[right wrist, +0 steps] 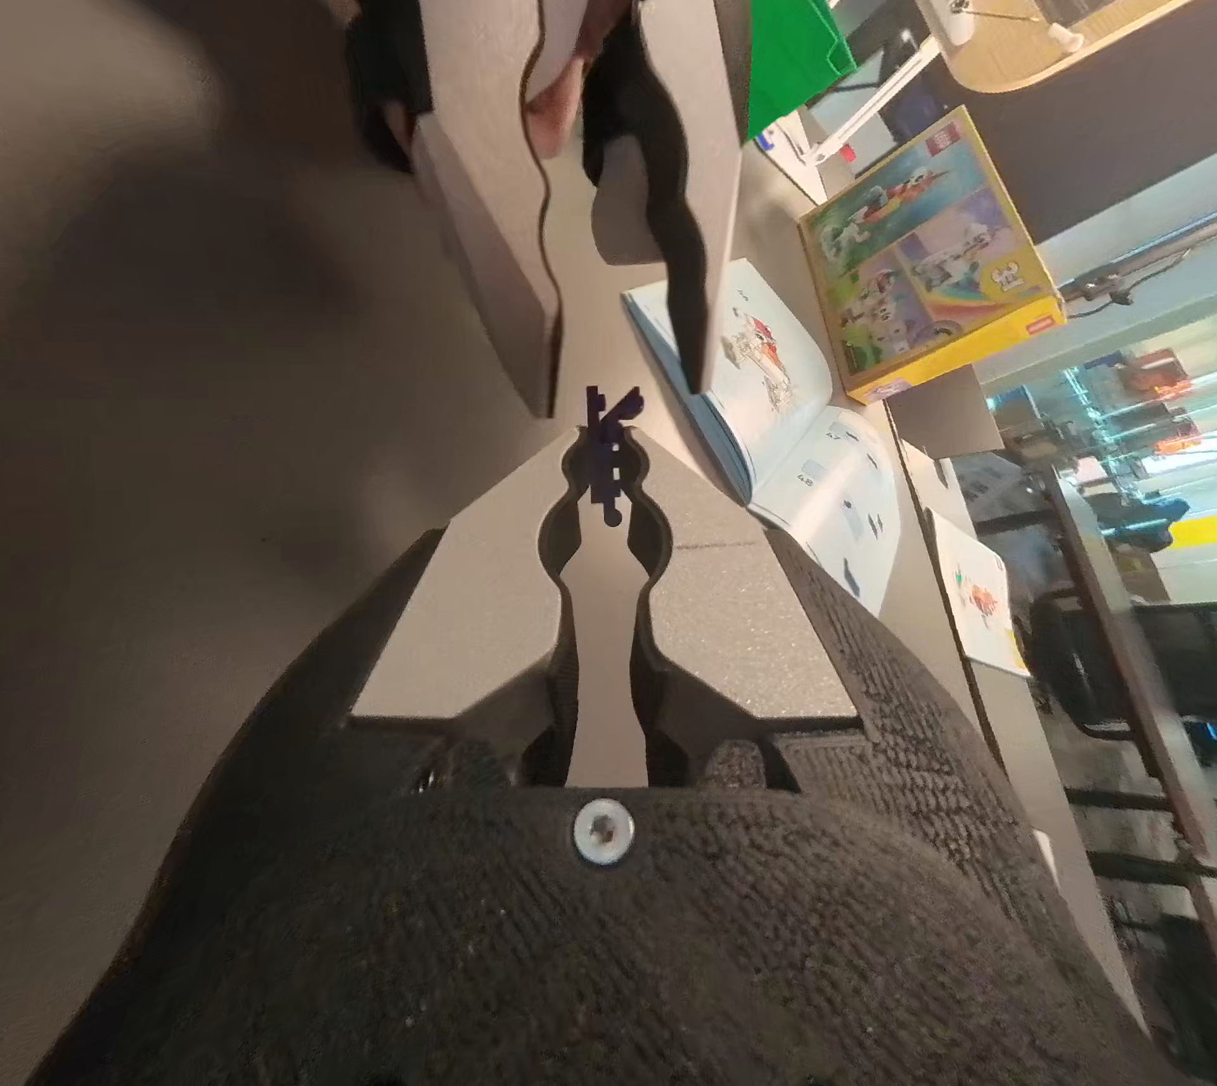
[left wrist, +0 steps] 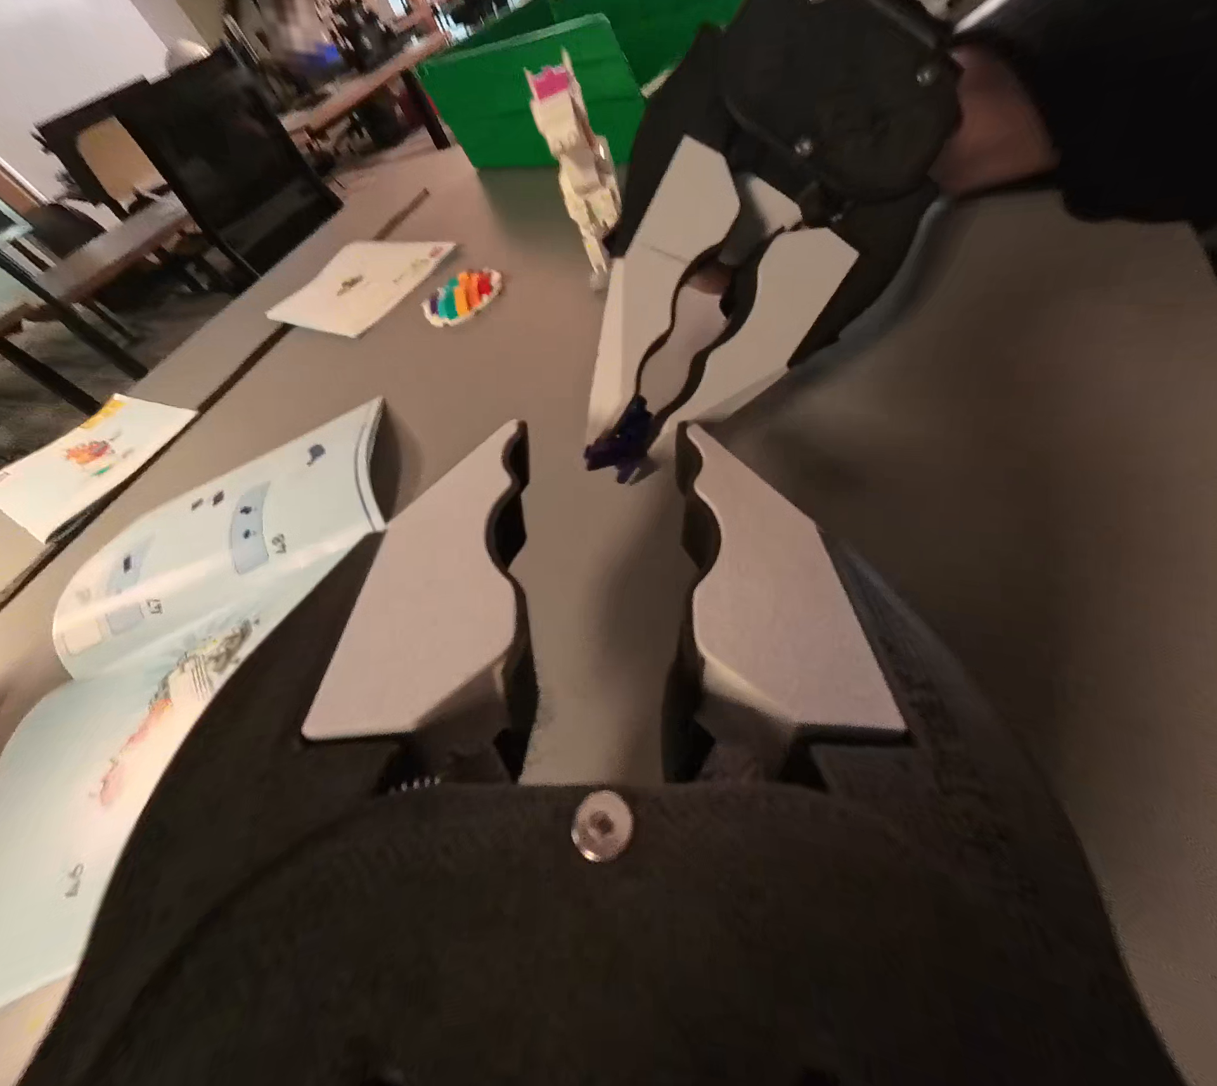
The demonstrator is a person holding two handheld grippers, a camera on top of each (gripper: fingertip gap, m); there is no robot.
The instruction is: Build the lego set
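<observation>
Gripped at mid-frame, the small purple piece (right wrist: 604, 462) sits pinched in the right hand-held gripper (right wrist: 606, 442); the left hand-held gripper (left wrist: 602, 449) gapes empty opposite. Probably a sub-assembly hand-off: next, align tips squarely, above the counter (left wrist: 988, 528).

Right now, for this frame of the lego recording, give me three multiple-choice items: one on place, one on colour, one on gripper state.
1. The open instruction booklet lies where relative to the left gripper?
A. to its left
B. to its right
C. under its jaws

2. What colour is the small lego piece?
A. white
B. dark purple
C. green

3. The right gripper is:
A. wide open
B. shut on the piece
C. out of view

Answers: 1 A, the booklet's pages spread left of the fingers; 2 B, its dark purple shows in both views; 3 B, the fingertips pinch it.
</observation>
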